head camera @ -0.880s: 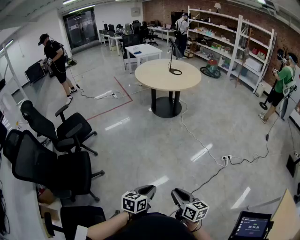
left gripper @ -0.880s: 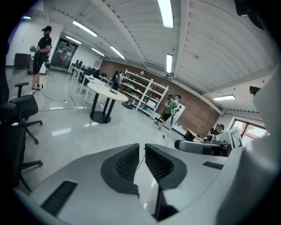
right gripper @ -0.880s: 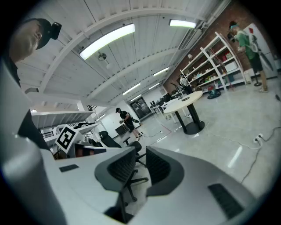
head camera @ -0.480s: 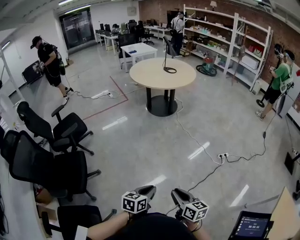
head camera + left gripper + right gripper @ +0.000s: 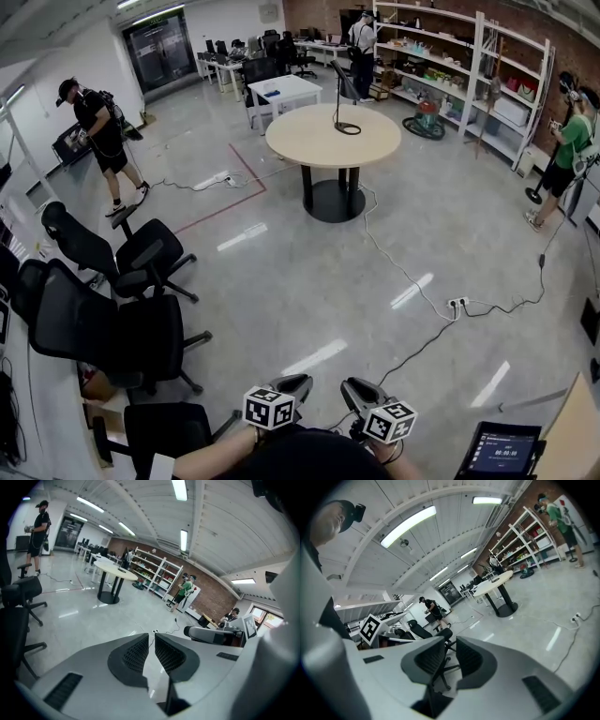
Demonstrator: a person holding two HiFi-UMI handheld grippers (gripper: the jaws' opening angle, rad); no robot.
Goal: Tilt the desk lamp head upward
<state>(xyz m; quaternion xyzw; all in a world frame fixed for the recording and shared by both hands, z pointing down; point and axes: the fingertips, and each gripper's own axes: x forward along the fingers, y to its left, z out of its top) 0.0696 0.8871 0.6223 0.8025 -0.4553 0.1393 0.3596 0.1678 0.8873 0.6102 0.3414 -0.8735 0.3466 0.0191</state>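
Observation:
The black desk lamp (image 5: 343,86) stands on the round beige table (image 5: 319,141) far across the room, its thin stem rising from a ring base. The table also shows small in the left gripper view (image 5: 112,571) and the right gripper view (image 5: 497,579). Both grippers are held close to my body at the bottom edge, far from the lamp. My left gripper (image 5: 298,382) (image 5: 152,637) has its jaws almost together, only a thin slit between the tips, and holds nothing. The jaws of my right gripper (image 5: 349,386) (image 5: 451,641) stand a little apart with nothing between them.
Black office chairs (image 5: 141,262) (image 5: 94,337) crowd the left side. A cable (image 5: 403,272) runs from the table to a power strip (image 5: 457,303). People stand at the left (image 5: 94,122), right (image 5: 572,141) and back (image 5: 364,42). Shelves (image 5: 450,56) line the brick wall; a tablet (image 5: 497,452) sits at bottom right.
The head view has shifted slightly, and the person at the left has stepped along the floor. Both grippers keep their place at the bottom edge.

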